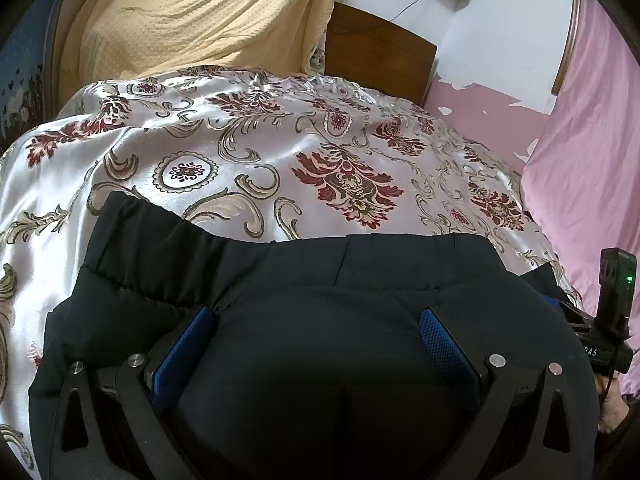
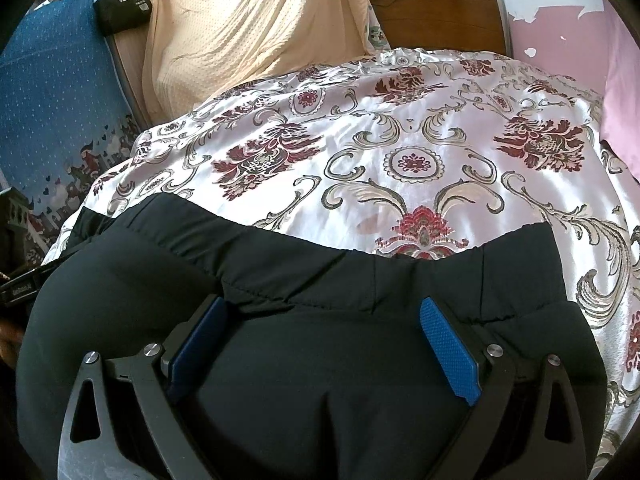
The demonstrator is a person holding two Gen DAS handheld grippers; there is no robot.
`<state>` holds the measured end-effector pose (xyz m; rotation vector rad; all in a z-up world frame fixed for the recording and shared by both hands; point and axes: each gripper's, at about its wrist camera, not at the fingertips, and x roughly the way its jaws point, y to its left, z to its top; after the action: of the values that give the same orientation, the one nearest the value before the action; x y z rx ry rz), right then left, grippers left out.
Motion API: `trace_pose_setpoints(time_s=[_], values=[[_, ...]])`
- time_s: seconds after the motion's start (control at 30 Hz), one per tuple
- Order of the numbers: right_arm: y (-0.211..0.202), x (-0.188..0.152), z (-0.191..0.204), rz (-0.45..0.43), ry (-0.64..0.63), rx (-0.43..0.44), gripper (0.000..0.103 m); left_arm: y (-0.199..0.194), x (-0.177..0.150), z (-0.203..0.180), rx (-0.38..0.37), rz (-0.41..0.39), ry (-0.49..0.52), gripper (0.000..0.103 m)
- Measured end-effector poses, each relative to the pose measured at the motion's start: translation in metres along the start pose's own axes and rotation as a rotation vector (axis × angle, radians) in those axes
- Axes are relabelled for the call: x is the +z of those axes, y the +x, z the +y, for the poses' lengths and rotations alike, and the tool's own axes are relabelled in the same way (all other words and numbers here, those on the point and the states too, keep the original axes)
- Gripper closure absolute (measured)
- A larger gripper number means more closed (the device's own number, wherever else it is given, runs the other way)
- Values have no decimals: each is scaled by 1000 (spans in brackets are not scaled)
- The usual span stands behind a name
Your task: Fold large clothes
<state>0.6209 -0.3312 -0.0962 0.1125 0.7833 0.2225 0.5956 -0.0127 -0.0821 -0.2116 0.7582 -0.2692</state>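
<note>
One black garment (image 1: 320, 280) lies on one bed (image 1: 280, 152) with one floral satin cover; one yellow blanket (image 1: 192, 16), one wooden headboard (image 1: 380, 52), one black bag (image 2: 122, 4), and two grippers, each with two blue-padded fingers (image 2: 448, 348)

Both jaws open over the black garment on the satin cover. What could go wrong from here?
1. The black garment bulges between the left hand-held gripper fingers; closing may pinch several layers.
2. The satin bedspread looks slick, so the garment may slide.
3. The right hand-held gripper sits near the waistband; grabbing it unevenly may skew the fold.
</note>
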Motion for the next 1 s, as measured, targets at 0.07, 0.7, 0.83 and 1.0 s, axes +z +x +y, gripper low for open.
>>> trace_pose_setpoints(time_s=[0.07,0.7,0.83,1.0], values=[[0,0,1,0,0,1,8,0,0,0,0,0,-1,0],[-9,-2,6,-9,-9,8,7,-16,-5,3,-43,-10,-18,0],[-44,-6,-10,-16,43,69,7,-53,-10,19,-31,-6,-13,0],[-87,-21,-44,13,88,102,5,-97,-24,63,-67,37,-72,0]])
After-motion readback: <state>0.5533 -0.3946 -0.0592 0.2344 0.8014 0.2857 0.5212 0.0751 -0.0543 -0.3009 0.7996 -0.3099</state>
